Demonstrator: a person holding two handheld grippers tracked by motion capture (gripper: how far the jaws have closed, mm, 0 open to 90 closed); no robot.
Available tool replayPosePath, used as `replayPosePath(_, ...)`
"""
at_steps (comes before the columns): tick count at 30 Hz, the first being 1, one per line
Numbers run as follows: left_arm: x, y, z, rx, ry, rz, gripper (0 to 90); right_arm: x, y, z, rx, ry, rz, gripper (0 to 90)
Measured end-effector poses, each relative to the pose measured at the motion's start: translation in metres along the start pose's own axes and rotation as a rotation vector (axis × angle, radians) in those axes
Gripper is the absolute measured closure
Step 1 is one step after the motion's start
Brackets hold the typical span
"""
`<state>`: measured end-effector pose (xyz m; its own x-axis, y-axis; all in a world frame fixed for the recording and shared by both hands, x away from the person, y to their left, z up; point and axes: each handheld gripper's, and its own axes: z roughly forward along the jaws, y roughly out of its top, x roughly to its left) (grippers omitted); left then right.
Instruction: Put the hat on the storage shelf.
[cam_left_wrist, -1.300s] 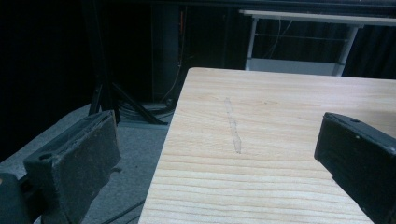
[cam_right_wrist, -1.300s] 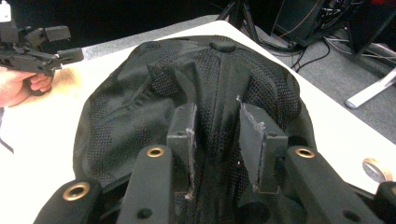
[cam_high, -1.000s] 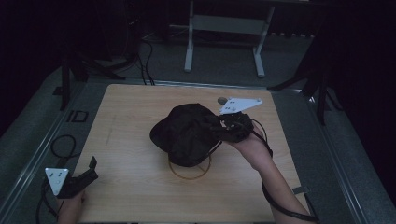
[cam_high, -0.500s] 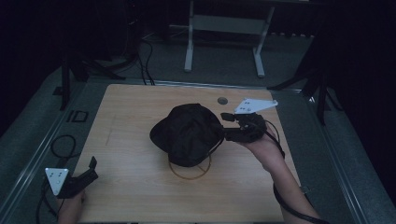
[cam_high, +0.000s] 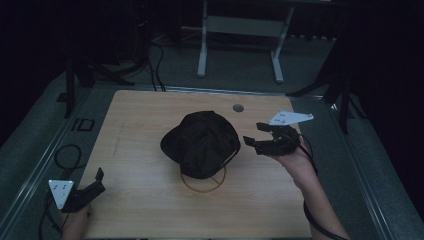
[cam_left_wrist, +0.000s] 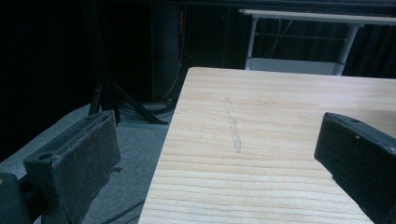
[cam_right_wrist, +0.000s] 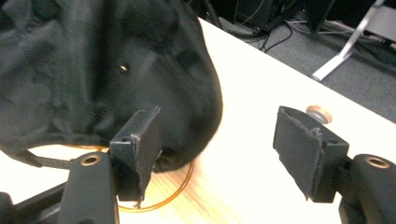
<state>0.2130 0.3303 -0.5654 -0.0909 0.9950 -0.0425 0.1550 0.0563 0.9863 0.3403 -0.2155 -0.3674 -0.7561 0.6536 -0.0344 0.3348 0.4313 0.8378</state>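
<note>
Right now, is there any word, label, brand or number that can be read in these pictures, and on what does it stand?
None can be read.
The black cap shows no logo or lettering on the side in view.
The grey plates on the left gripper and the right gripper carry only small dots, no text.
The wooden table bears no print.

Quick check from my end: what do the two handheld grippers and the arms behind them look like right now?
Both are black two-jaw tools. The left gripper and right gripper each carry a light grey three-cornered plate with small dots and trail a black cable. The jaw pads are flat, dark and rectangular, with brass-coloured pivot bushings. The right forearm is bare, no sleeve visible.
</note>
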Motion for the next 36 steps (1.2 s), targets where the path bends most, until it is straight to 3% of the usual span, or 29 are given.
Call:
replayPosePath(6, 0.0, 0.0, 0.0, 0.004, 0.0, 0.004, 0.6, -0.015, -0.021, -0.001, -0.004, -0.03, 0.052, 19.4)
replayPosePath(13, 0.0, 0.0, 0.0, 0.003, -0.001, 0.005, 0.6, -0.032, -0.05, 0.0, -0.013, -0.058, 0.105, 13.0)
replayPosePath(23, 0.0, 0.0, 0.0, 0.003, -0.001, 0.005, 0.6, -0.053, -0.101, 0.001, -0.025, -0.153, 0.155, 13.0)
replayPosePath(30, 0.0, 0.0, 0.0, 0.004, 0.0, 0.006, 0.6, -0.069, -0.145, 0.007, -0.001, -0.207, 0.209, 13.1)
replayPosePath(36, 0.0, 0.0, 0.0, 0.004, 0.002, 0.005, 0.6, -0.078, -0.177, 0.005, -0.013, -0.249, 0.268, 13.1)
